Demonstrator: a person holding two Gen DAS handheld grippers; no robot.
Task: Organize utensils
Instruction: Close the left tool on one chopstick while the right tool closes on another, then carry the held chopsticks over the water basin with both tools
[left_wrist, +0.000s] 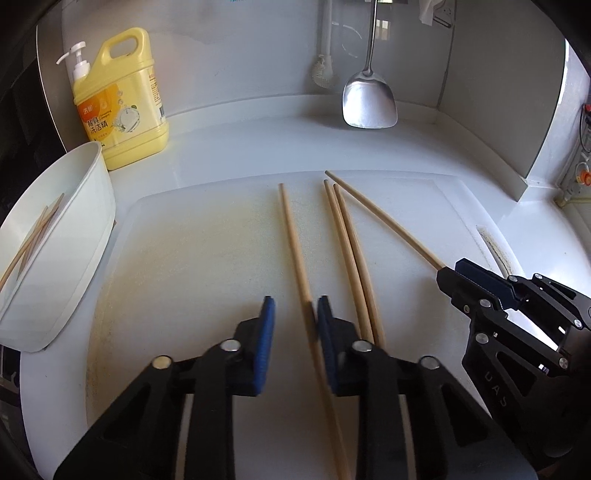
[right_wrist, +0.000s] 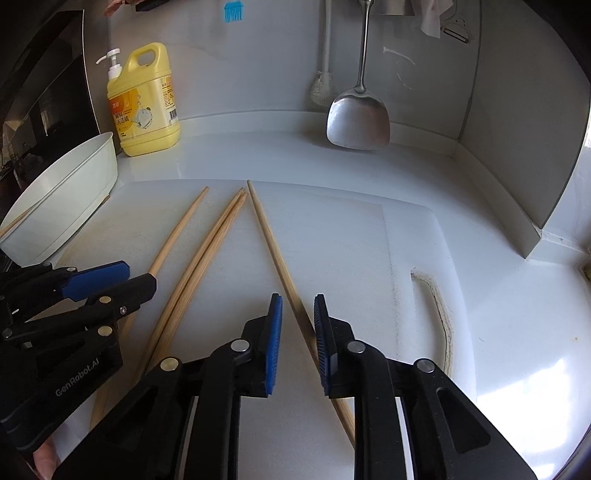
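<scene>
Four chopsticks lie on the board (left_wrist: 207, 236), a white plastic slab with a grainy, yellow-stained face and a handle slot at its right end. The left gripper (left_wrist: 291, 314) stands over the leftmost stick (left_wrist: 291, 236); its jaws are partly open, with the stick between the blue pads and against the right one, not yet clamped as far as I can judge. The right gripper (right_wrist: 298, 314) does the same with the rightmost stick (right_wrist: 269, 236): jaws partly open, the stick running between them close to the right pad. The pair (left_wrist: 349, 243) rests untouched in the middle, the two sticks side by side and touching.

To do this step well, each gripper should probably close slowly and squarely on its stick. The sticks are thin, round, smooth bamboo, so they may roll or slip out if the ribbed pads meet them at an angle. Lifting level would keep the long end from swinging.

The tub (left_wrist: 92, 206), a smooth white oval bin at the left, already holds some sticks and seems to be the goal. A yellow bottle (left_wrist: 125, 99) and a shiny steel spatula (left_wrist: 369, 99) stand behind.
</scene>
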